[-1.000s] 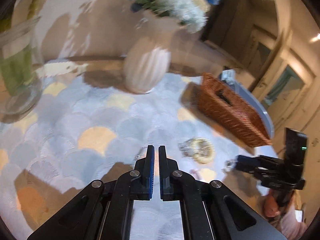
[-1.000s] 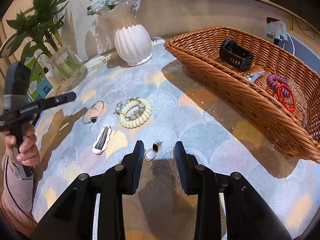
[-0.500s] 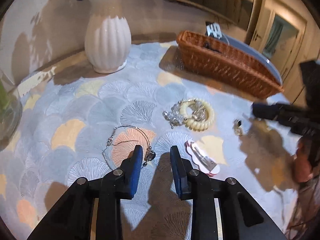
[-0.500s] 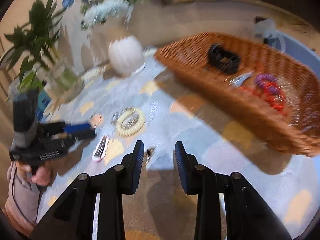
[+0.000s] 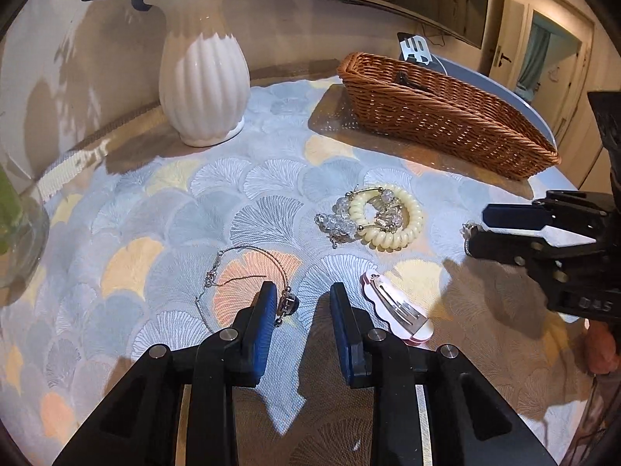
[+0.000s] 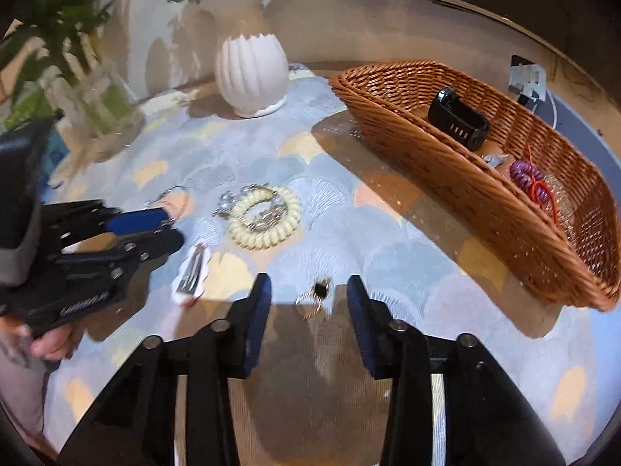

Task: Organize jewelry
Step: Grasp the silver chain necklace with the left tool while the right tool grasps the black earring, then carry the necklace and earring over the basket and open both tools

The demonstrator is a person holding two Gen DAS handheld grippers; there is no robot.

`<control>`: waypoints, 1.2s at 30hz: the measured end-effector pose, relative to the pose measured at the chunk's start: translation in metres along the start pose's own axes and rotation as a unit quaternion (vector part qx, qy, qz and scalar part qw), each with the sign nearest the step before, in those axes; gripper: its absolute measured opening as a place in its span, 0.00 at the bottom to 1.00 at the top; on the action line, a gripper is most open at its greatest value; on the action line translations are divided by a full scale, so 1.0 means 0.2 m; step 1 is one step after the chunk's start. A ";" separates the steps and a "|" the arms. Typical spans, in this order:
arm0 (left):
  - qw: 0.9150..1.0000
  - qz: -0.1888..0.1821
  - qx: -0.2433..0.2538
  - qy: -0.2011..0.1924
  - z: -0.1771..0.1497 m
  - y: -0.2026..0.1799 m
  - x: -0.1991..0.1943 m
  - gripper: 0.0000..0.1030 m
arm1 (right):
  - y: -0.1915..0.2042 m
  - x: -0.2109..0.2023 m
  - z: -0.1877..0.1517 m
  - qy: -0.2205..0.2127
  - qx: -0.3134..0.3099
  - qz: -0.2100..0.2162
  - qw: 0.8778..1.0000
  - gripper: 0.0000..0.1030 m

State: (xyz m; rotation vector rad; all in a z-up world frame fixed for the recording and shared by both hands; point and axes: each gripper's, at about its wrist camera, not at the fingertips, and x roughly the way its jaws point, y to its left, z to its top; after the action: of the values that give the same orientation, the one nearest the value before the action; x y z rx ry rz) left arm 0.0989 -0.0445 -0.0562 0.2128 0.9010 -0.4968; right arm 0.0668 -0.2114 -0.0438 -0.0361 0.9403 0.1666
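Observation:
My left gripper (image 5: 302,303) is open and empty, low over the cloth; a thin silver bracelet (image 5: 248,268) with a dark charm lies just ahead of its left finger. A pink hair clip (image 5: 396,306) lies beside its right finger. A cream coil hair tie with crystal beads (image 5: 384,217) lies farther on. My right gripper (image 6: 308,291) is open and empty, with a small black-stone earring (image 6: 316,295) between its fingertips on the cloth. The wicker basket (image 6: 446,163) at right holds a black watch (image 6: 458,118), a purple coil tie and red cord.
A white ribbed vase (image 5: 203,77) with flowers stands at the back. A glass vase with a plant (image 6: 97,105) stands at the left. The patterned cloth (image 5: 155,202) covers the round table, whose edge curves behind the basket.
My left gripper opened and swung down toward the bracelet and hair clip. My right gripper moved forward until the earring lies between its fingers.

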 end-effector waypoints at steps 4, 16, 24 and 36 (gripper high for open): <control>1.000 0.005 0.005 0.000 0.00 -0.01 0.00 0.27 | 0.00 0.07 0.01 0.013 0.005 -0.020 1.000 0.21; 0.999 -0.034 -0.004 -0.015 0.00 -0.03 -0.05 0.08 | -0.09 -0.14 0.00 -0.018 0.024 0.042 0.999 0.12; 0.985 -0.148 -0.039 -0.077 0.17 -0.05 -0.32 0.08 | -0.33 -0.42 0.06 -0.052 0.084 0.118 0.988 0.12; 0.985 -0.154 0.022 -0.080 0.69 -0.37 -0.26 0.08 | -0.75 -0.59 0.24 -0.102 0.103 0.038 0.989 0.12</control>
State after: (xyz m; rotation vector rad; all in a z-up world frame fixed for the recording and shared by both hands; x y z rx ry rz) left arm 0.1304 -0.1439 0.0716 0.0706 0.7683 -0.8105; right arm 0.0607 -0.3688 0.0725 0.2044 0.7515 0.1402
